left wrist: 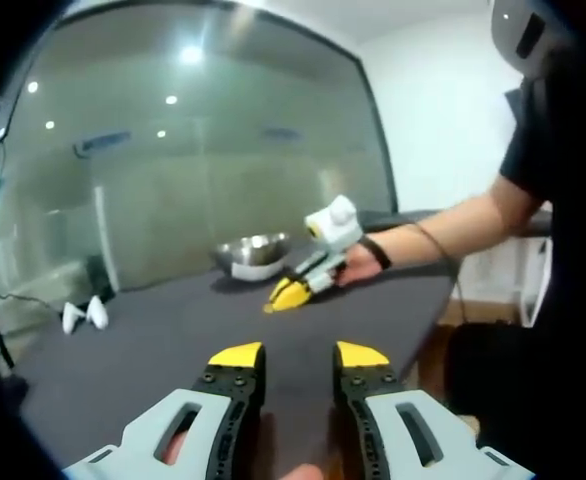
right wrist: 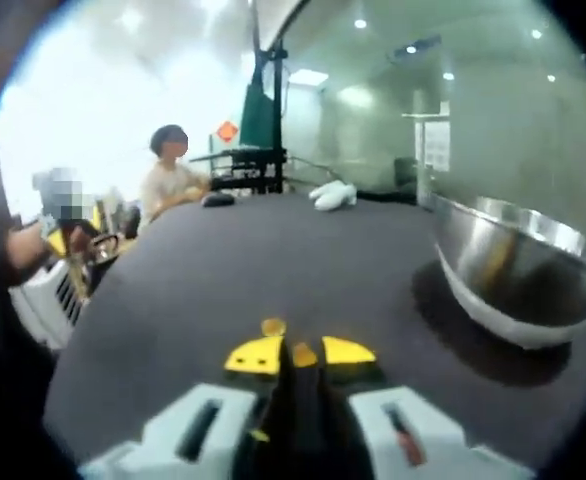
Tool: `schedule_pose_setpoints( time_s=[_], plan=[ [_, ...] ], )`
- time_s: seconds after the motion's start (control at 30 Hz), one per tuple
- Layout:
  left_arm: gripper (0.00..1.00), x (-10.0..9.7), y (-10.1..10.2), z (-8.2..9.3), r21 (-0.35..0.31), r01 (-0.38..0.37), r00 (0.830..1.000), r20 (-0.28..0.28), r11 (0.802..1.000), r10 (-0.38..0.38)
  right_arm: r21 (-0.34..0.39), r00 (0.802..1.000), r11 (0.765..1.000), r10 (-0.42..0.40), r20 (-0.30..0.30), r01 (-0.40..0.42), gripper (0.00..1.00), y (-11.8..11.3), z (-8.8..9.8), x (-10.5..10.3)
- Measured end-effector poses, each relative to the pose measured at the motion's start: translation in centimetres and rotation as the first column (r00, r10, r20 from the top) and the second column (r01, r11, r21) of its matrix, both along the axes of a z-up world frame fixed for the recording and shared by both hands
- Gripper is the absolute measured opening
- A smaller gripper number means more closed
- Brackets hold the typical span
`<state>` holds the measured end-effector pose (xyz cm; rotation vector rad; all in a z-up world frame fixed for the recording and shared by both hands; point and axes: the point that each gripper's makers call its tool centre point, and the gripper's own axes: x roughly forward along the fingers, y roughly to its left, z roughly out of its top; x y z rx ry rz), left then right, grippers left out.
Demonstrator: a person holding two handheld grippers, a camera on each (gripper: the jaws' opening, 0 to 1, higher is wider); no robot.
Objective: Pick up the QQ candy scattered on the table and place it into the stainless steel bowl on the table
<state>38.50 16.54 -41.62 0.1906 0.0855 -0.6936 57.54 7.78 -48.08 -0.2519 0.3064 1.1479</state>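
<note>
The right gripper [right wrist: 301, 354] is down at the dark tabletop [right wrist: 273, 260], its yellow tips nearly together on an orange candy [right wrist: 303, 354]; a second candy [right wrist: 272, 327] lies just past them. The steel bowl [right wrist: 518, 275] stands near, to the right. The left gripper [left wrist: 299, 356] hangs above the tabletop, jaws apart and empty. White objects [right wrist: 333, 194] sit at the far edge.

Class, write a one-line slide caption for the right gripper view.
Right gripper closes on an orange candy beside the steel bowl.
</note>
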Motion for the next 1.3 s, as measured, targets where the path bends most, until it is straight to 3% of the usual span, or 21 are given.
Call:
schedule_pose_setpoints(
  time_s=[0.37,0.47,0.57,0.77,0.93,1.13,1.2,1.3],
  plan=[
    [0.29,-0.1,-0.1,0.2,-0.003,0.002,1.0,0.006,1.0,-0.002,0.027,1.0,0.999,-0.024,-0.001,0.024,0.09,-0.2,0.4,-0.1],
    [0.29,-0.1,-0.2,0.2,0.001,0.006,1.0,0.004,1.0,-0.006,0.094,0.997,0.993,-0.071,0.013,0.069,0.09,-0.7,1.9,0.4],
    [0.29,-0.2,-0.5,0.1,0.004,0.016,1.0,0.002,1.0,-0.016,0.178,0.99,0.978,-0.125,0.067,0.111,0.09,-1.8,4.9,1.4],
    [0.29,0.0,-0.6,0.0,0.004,0.018,1.0,0.003,1.0,-0.018,0.248,0.942,0.943,-0.274,0.192,0.223,0.08,-5.2,11.4,5.6],
    [0.29,0.0,-1.0,0.2,0.003,0.027,1.0,0.008,1.0,-0.027,0.257,0.903,0.917,-0.364,0.228,0.305,0.08,-7.4,14.5,9.4],
    [0.28,-0.4,-1.1,0.0,0.014,0.035,0.999,0.002,0.999,-0.035,0.286,0.873,0.882,-0.44,0.21,0.376,0.08,-8.5,17.4,13.4],
    [0.28,-0.4,-1.0,0.1,0.012,0.03,1.0,0.002,0.999,-0.03,0.287,0.863,0.873,-0.458,0.211,0.394,0.08,-8.8,17.5,14.6],
    [0.28,-0.4,-0.8,0.1,0.016,0.027,1.0,0.003,1.0,-0.027,0.209,0.834,0.886,-0.461,0.305,0.414,0.1,-9.2,16.8,16.4]
  ],
)
